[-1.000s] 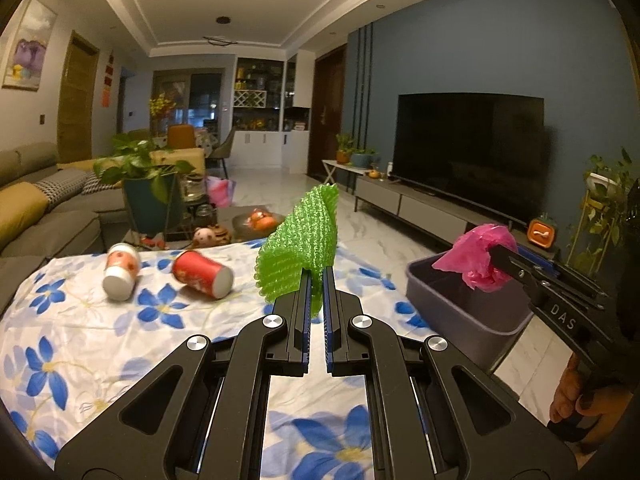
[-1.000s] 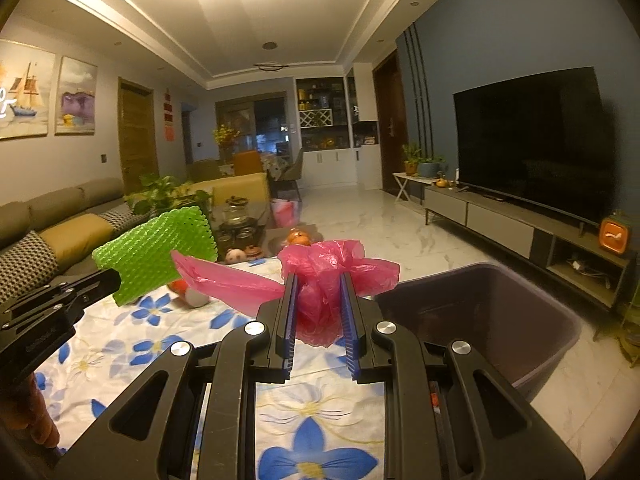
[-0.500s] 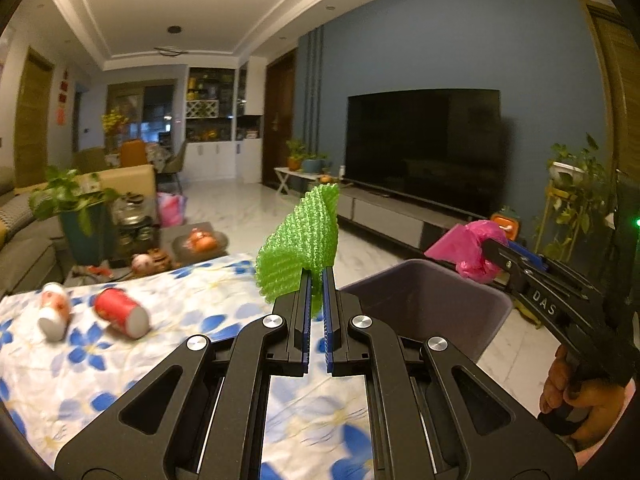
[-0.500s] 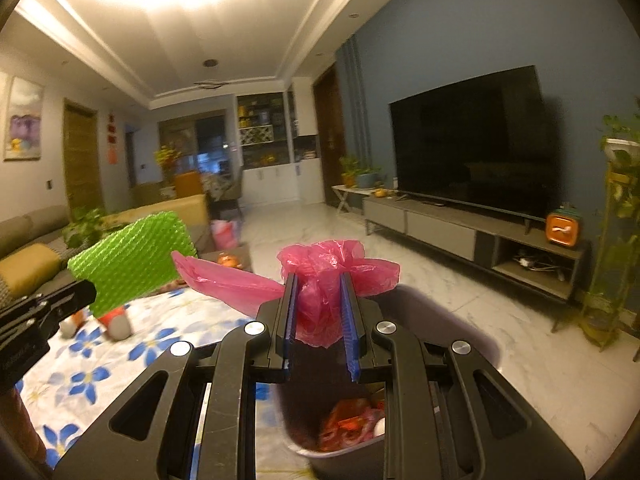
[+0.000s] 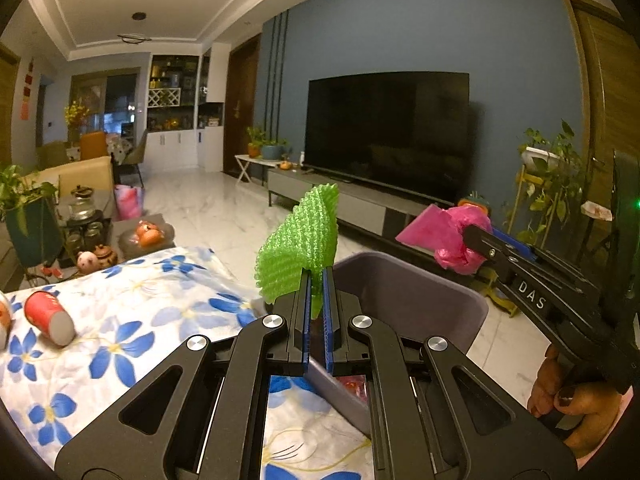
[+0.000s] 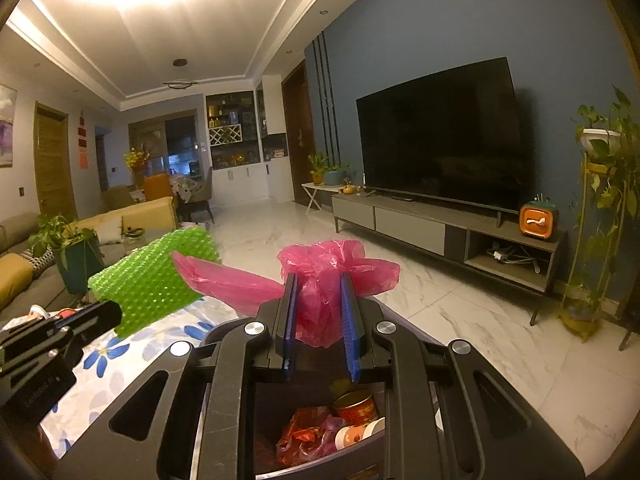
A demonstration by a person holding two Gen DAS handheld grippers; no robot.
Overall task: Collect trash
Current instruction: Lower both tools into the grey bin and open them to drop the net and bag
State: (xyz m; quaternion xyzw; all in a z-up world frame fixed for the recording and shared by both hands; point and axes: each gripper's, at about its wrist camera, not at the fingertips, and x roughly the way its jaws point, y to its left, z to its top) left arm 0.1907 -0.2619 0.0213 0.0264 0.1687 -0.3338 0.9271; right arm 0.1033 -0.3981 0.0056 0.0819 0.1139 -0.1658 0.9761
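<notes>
My left gripper (image 5: 316, 276) is shut on a green foam net sleeve (image 5: 304, 236), held over the near rim of the dark grey trash bin (image 5: 404, 300). The sleeve also shows in the right wrist view (image 6: 156, 284). My right gripper (image 6: 318, 280) is shut on a crumpled pink plastic bag (image 6: 324, 276), held above the bin's opening (image 6: 352, 460). In the left wrist view the bag (image 5: 448, 236) hangs beyond the bin's right rim. The bin holds red wrappers and cups (image 6: 332, 428).
A red paper cup (image 5: 48, 316) lies on its side on the blue-flowered tablecloth (image 5: 132, 320) at the left, with another cup at the frame edge. A TV stand (image 6: 444, 228), potted plants (image 6: 600, 200) and marble floor lie beyond the bin.
Both grippers have swung right from over the table toward the bin. The right gripper is now above the bin's opening, with the trash inside in view. Both grips are unchanged.
</notes>
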